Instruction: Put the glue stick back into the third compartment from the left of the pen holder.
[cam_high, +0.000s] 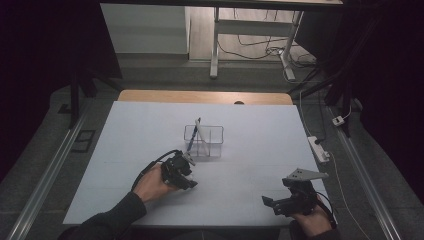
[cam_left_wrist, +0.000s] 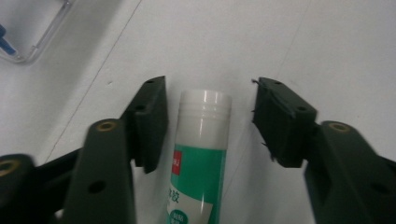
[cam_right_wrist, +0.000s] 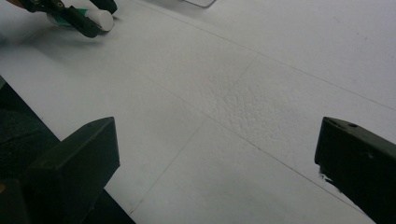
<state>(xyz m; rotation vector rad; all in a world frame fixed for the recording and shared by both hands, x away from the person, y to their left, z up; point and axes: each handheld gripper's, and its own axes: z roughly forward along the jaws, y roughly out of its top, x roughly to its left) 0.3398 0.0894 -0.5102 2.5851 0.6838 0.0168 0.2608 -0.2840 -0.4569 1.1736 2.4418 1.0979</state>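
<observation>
A glue stick (cam_left_wrist: 201, 154) with a white cap and a green-and-white label lies on the white table sheet (cam_high: 260, 135). My left gripper (cam_left_wrist: 208, 86) is lowered over it, one jaw on each side. The left-hand pad is right against the tube, while a gap of bare sheet separates the right-hand pad from it, so the gripper is open. In the high view my left gripper (cam_high: 186, 175) sits just in front of a clear plastic holder (cam_high: 203, 142). My right gripper (cam_right_wrist: 217, 135) stands wide open above bare sheet, near the table's front right (cam_high: 272, 202). The glue stick's cap (cam_right_wrist: 103, 19) appears far off in the right gripper view.
The clear holder contains a blue pen (cam_high: 193, 134) and a white pen-like stick leaning in it. A power strip (cam_high: 318, 148) lies off the table's right edge. A desk frame and cables stand on the floor behind the table.
</observation>
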